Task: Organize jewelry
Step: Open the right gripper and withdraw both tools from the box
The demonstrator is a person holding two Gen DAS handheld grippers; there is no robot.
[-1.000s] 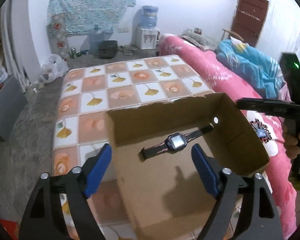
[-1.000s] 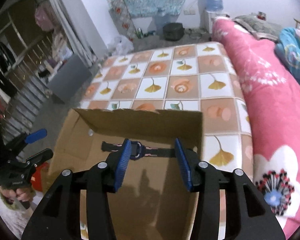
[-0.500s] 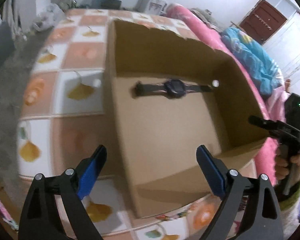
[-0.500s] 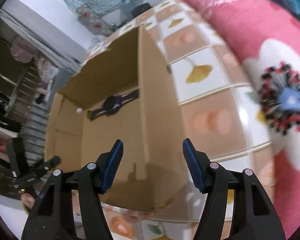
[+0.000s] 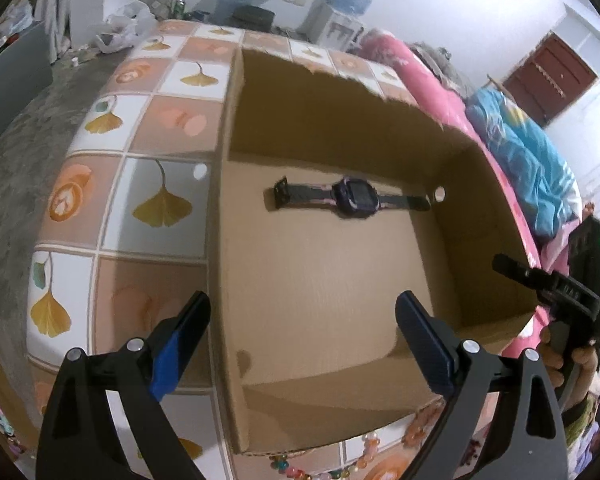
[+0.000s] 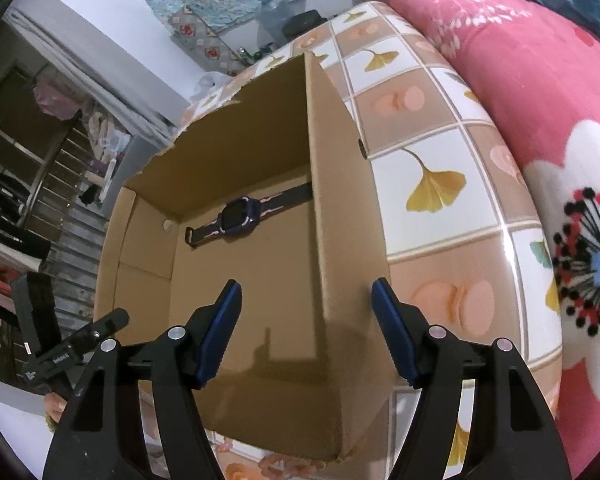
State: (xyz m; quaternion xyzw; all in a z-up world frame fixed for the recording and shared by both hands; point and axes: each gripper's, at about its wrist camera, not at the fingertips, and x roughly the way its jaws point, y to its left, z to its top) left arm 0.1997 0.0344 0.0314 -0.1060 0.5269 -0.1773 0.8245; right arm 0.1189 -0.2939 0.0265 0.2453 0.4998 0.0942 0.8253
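Observation:
An open cardboard box (image 5: 484, 200) stands on the tiled table; it also shows in the right wrist view (image 6: 340, 200). A dark smartwatch (image 5: 352, 200) lies flat on the box floor near the far wall, also seen in the right wrist view (image 6: 240, 218). Beaded jewelry (image 5: 364, 456) lies on the table by the box's near edge. My left gripper (image 5: 302, 340) is open and empty above the box's near left corner. My right gripper (image 6: 306, 334) is open and empty over the box's near right wall.
The table (image 5: 160, 208) has a ginkgo-leaf tile cloth. A pink floral bed (image 6: 540, 100) runs along its right side. Each view shows the other gripper: right (image 5: 560, 296), left (image 6: 72, 352). The floor drops off at the left.
Both grippers rose and pulled back toward the box's near edge, looking down into it more steeply. The watch has not moved. Both stay open.

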